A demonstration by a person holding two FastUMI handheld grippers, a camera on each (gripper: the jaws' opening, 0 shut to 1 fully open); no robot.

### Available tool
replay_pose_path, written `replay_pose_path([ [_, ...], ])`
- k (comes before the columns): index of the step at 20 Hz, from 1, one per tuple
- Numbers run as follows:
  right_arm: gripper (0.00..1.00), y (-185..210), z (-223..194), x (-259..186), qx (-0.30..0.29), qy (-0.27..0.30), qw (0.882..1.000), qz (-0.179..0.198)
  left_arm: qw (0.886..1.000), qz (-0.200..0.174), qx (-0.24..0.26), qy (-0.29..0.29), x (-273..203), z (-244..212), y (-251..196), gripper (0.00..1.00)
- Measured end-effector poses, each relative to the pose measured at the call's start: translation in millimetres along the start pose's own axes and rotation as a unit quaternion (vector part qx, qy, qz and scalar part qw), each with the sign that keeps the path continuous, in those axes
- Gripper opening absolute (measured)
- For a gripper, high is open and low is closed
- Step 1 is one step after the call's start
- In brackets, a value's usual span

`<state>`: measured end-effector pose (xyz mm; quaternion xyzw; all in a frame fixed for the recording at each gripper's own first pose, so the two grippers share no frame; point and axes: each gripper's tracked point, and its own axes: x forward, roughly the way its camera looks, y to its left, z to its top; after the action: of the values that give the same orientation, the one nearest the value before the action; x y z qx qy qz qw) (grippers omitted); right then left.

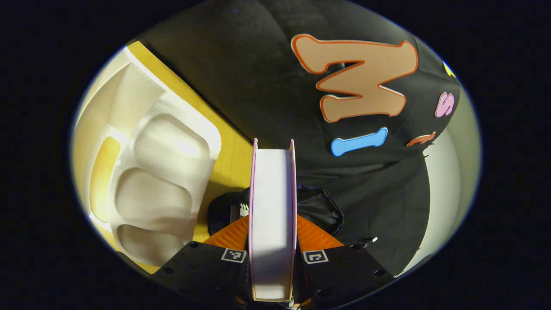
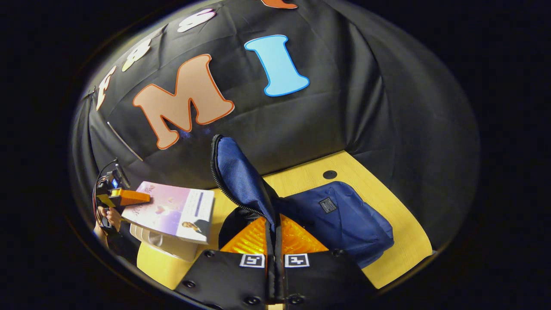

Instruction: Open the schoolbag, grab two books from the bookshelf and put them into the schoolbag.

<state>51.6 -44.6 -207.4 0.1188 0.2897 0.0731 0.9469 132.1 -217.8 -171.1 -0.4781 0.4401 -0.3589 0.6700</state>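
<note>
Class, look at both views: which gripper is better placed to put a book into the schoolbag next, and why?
Left. The left tongs already clamp a book, held near the schoolbag. The right tongs are busy pinching the bag's flap up.

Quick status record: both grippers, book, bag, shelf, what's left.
left gripper: shut on book, held edge-on
right gripper: shut on bag flap, lifting it
book: in right gripper view, in the air over the white shelf, left of the bag
bag: blue, lying on the table, zip open
shelf: white, moulded compartments
left to do: book not yet in bag
</note>
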Motion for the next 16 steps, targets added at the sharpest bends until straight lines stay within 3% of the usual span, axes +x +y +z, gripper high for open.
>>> replay_pose_path([
  [10,0.03,-2.0,2.8,-3.6,0.005,0.003,1.0,0.014,0.996,0.04,0.026,0.069,73.7,-51.6,16.2,0.36],
  [16,0.02,-1.2,3.1,-7.3,-0.001,0.008,1.0,0.025,0.996,0.03,-0.019,0.081,114.4,-77.9,14.3,0.34],
])
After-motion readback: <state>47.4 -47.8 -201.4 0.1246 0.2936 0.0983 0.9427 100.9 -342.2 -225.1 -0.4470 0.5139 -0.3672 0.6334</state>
